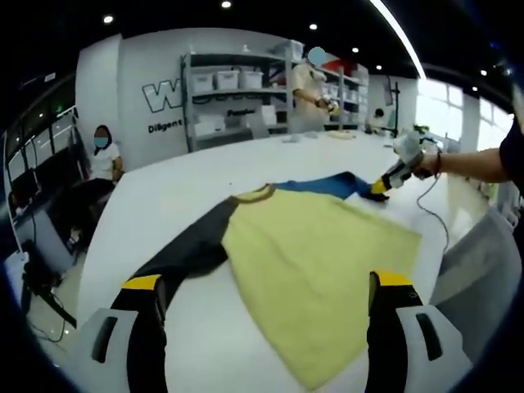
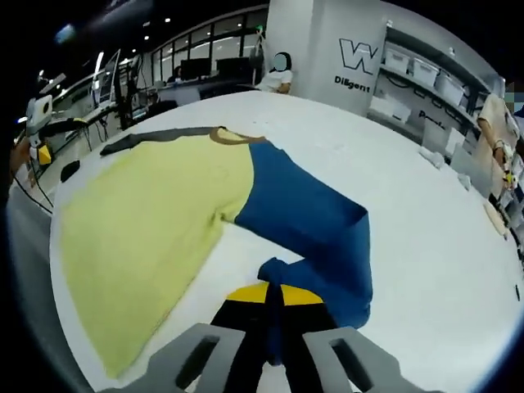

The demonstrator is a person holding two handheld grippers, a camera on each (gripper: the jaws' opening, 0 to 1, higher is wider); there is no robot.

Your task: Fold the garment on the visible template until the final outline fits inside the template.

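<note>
A garment lies flat on the white table (image 1: 180, 205): yellow body (image 1: 315, 254), dark grey sleeve (image 1: 192, 246), blue sleeve (image 1: 327, 185) and a tan collar (image 1: 254, 194). My left gripper (image 1: 266, 281) hovers open over the near hem, with its jaws wide apart and nothing between them. At the far side a hand (image 1: 424, 164) holds my right gripper (image 1: 381, 186) at the blue sleeve's end. In the right gripper view the right gripper (image 2: 274, 293) is shut on the bunched cuff of the blue sleeve (image 2: 315, 217), which folds back from the yellow body (image 2: 139, 217).
The table edge (image 1: 98, 270) runs along the left, with a seated person (image 1: 102, 155) beyond it. Shelves with white bins (image 1: 229, 82) and a standing person (image 1: 311, 86) are at the back. A cable (image 1: 434, 209) trails on the table at the right.
</note>
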